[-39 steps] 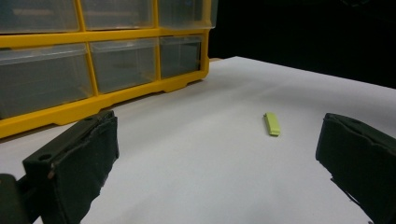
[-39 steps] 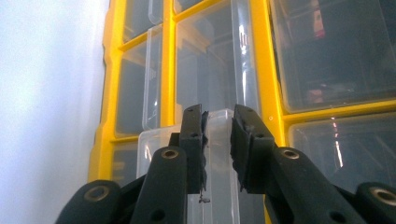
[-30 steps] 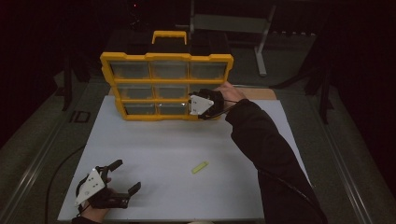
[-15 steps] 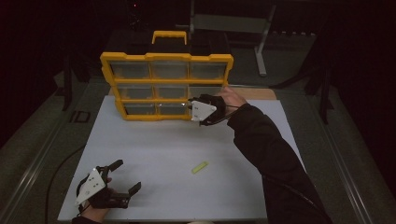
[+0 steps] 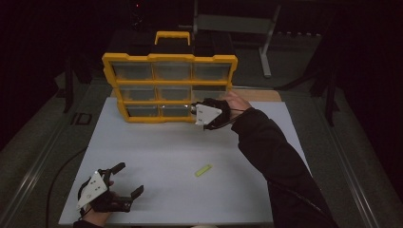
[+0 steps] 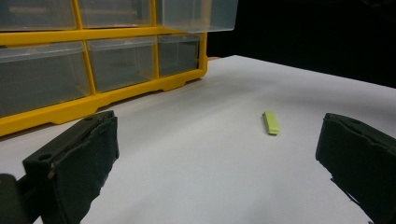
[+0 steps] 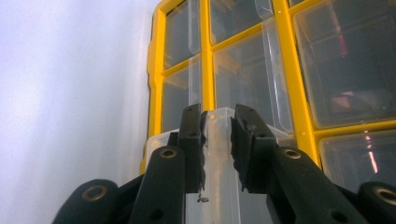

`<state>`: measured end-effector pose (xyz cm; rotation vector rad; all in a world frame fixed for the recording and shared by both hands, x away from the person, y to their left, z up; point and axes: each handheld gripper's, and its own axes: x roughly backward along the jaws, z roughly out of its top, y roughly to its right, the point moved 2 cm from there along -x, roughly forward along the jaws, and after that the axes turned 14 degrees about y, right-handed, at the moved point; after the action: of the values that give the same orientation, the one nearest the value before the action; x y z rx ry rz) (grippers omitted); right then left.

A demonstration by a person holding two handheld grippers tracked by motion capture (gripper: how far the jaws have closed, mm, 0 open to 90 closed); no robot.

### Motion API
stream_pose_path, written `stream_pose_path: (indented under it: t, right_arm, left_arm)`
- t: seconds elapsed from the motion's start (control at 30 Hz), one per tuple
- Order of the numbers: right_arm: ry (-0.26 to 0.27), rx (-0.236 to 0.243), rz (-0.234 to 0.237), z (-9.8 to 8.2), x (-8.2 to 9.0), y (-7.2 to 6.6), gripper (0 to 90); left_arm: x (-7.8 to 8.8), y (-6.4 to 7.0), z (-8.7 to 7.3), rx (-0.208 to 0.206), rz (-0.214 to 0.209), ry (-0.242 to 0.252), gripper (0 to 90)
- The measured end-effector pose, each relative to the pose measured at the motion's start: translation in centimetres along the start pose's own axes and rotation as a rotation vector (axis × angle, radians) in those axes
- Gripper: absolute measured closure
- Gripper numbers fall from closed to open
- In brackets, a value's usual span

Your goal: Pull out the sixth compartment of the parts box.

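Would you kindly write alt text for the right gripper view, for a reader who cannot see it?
The right tongs are closed on the front lip of a clear plastic drawer pulled partly out of a yellow-framed organizer. The organizer's other clear drawers lie beyond, with the white table surface on the left.

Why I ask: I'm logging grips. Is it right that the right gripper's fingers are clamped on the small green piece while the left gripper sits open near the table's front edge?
Not quite. The right gripper has its fingers closed on a clear drawer of the yellow organizer, as the right gripper view shows. The small green piece lies loose on the white table. The left gripper does sit open near the front edge.
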<state>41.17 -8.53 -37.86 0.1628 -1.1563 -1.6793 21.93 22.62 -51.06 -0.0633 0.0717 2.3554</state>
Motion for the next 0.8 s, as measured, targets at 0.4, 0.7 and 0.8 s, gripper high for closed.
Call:
stream_pose_path:
  t: [0.4, 0.7, 0.8]
  right_arm:
    - [-0.083, -0.087, -0.007, 0.1, -0.6, -0.4, 36.3]
    - [-0.073, -0.343, -0.044, -0.1, -0.1, 1.0, 9.2]
    - [-0.023, -0.41, -0.086, 0.0, 0.7, 1.7, 9.2]
  left_arm:
    - [0.0, 0.0, -0.1, 0.009, -0.006, -0.006, 0.3]
    - [0.0, 0.0, 0.0, 0.005, -0.005, -0.005, 0.3]
    - [0.0, 0.0, 0.0, 0.003, -0.003, -0.006, 0.3]
